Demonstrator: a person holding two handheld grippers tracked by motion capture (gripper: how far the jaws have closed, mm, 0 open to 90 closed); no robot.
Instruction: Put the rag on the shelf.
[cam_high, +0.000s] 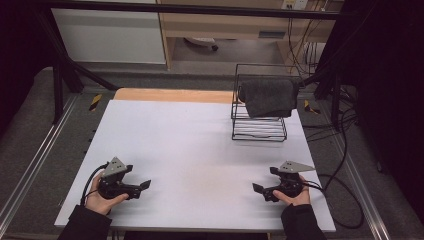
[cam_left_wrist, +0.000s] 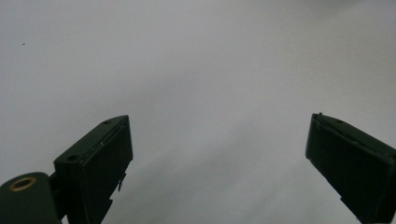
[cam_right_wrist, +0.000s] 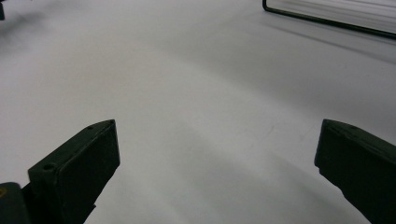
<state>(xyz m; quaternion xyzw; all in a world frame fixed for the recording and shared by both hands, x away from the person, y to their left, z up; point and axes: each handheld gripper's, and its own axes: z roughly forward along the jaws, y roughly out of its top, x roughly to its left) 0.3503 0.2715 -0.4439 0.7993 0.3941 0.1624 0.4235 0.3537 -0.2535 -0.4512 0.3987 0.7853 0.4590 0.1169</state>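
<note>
Two hand-held grippers at the desk's near edge
Left hand-held gripper (cam_high: 145, 184) and right hand-held gripper (cam_high: 256, 188) rest on the desk (cam_high: 190, 145), jaws apart, empty.

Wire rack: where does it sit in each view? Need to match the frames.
High view: wire rack stands at the far right of the white table, a grey towel draped over its top.
Left gripper view: not in frame; bare table between open jaws.
Right gripper view: one black rail of it crosses the top right corner.
Shared landmark: the white tabletop.
</note>
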